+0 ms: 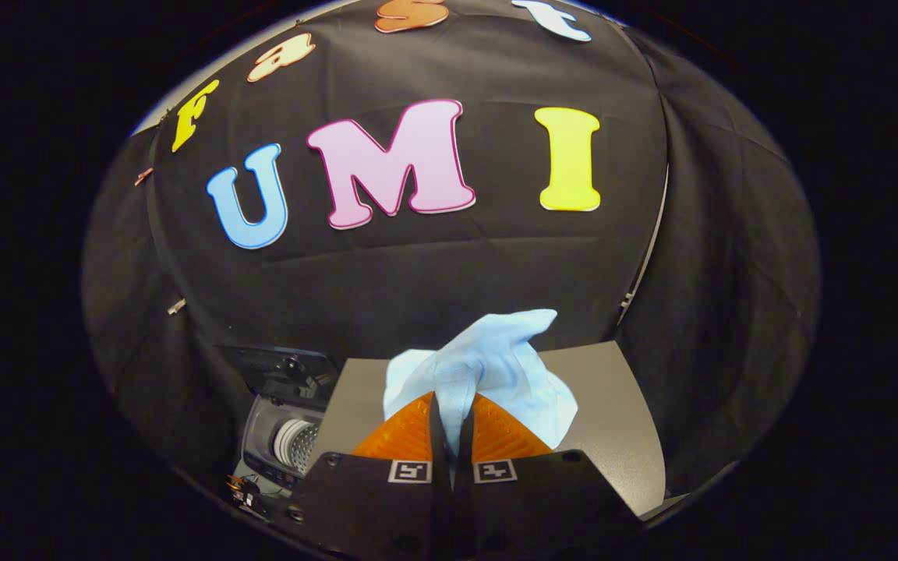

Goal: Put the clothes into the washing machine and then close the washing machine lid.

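I see the light blue cloth (488, 366) pinched between my gripper's (451, 425) two fingers, which are drawn almost together with only a thin fold of fabric between them. The rest of the cloth bunches up and spills ahead of the fingertips, one corner standing up toward the booth's black wall. It hangs above the grey desk (620, 421), near the desk's far edge. Off the desk's left edge and lower down sits the washing machine (281, 444), its lid (277, 366) raised and the perforated drum (297, 446) showing inside.
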Demonstrator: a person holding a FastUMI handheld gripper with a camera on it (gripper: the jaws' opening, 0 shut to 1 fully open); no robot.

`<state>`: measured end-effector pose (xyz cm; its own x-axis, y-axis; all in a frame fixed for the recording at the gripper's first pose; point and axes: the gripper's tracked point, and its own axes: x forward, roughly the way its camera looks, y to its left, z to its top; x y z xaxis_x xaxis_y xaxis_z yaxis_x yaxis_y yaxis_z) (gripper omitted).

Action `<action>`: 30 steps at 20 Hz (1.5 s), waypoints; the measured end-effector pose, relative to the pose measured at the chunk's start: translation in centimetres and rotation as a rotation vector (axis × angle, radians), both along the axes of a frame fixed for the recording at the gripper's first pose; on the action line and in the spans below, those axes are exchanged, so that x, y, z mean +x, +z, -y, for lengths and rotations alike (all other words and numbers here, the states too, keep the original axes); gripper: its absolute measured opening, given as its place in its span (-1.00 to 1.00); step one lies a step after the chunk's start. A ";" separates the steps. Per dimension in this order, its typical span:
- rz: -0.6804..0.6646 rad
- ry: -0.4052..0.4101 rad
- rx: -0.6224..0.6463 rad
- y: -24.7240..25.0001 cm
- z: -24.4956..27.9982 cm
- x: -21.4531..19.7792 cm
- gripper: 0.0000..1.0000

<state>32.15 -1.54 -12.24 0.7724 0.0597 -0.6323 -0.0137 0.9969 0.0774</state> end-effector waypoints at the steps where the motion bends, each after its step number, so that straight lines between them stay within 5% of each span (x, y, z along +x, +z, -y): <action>1: 0.016 0.002 0.003 1.1 -0.6 -0.1 -0.90; 7: 0.111 0.033 0.011 7.1 -6.7 -0.3 -0.91; 14: 0.153 0.172 0.032 9.8 -19.8 -0.8 -0.90; 23: 0.071 0.325 0.064 4.4 -34.8 -2.1 -0.90; 30: -0.027 0.362 0.065 -2.9 -41.0 -2.5 -0.90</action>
<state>29.68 39.43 -15.12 0.6768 0.3667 -0.6383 -0.3616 0.9209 0.1457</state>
